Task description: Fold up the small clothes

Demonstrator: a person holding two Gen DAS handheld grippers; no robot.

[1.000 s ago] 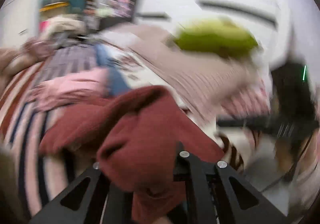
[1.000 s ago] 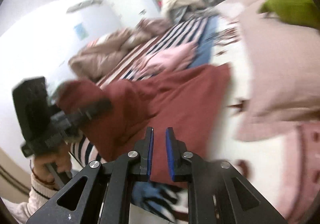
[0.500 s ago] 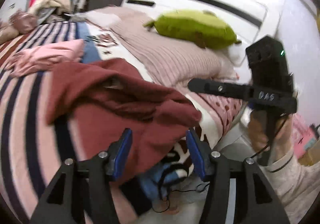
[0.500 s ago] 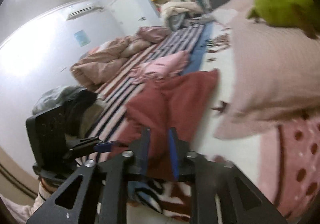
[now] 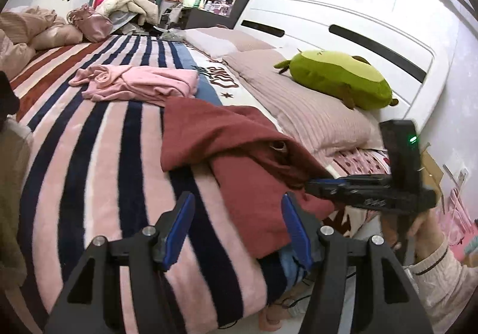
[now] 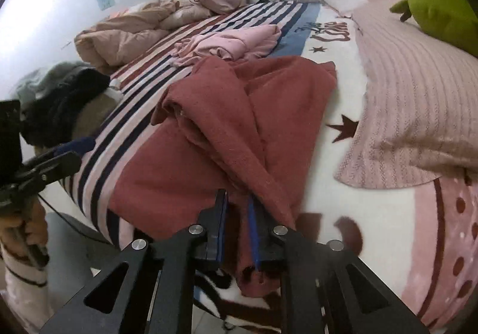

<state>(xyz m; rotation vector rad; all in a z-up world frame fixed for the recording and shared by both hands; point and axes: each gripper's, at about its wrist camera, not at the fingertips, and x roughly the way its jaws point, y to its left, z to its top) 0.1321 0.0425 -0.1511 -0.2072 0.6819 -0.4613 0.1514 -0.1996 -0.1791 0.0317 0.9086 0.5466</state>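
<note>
**Red garment spread on the bed, one corner pinched**

In the left wrist view, the left gripper (image 5: 237, 225) was seen released, its blue pads wide apart and nothing between them. It was held above the striped blanket (image 5: 89, 160), near the bed edge. The dark red garment (image 5: 239, 148) was laid just beyond it, crumpled and partly doubled over. Its long axis was directed from the near bed edge away toward the pink garment (image 5: 140, 86), which was left in a loose heap further up the blanket. The right gripper (image 5: 313, 184) was seen from the side at the garment's near right corner. A green plush toy (image 5: 334, 80) was laid on the pillow (image 5: 298, 107).

In the right wrist view, the right gripper (image 6: 237, 226) was clenched on a twisted strip of the dark red garment (image 6: 239, 125), and the cloth end was hung below the pads. From this corner the garment was stretched away across the bed. No containers were shown.
</note>
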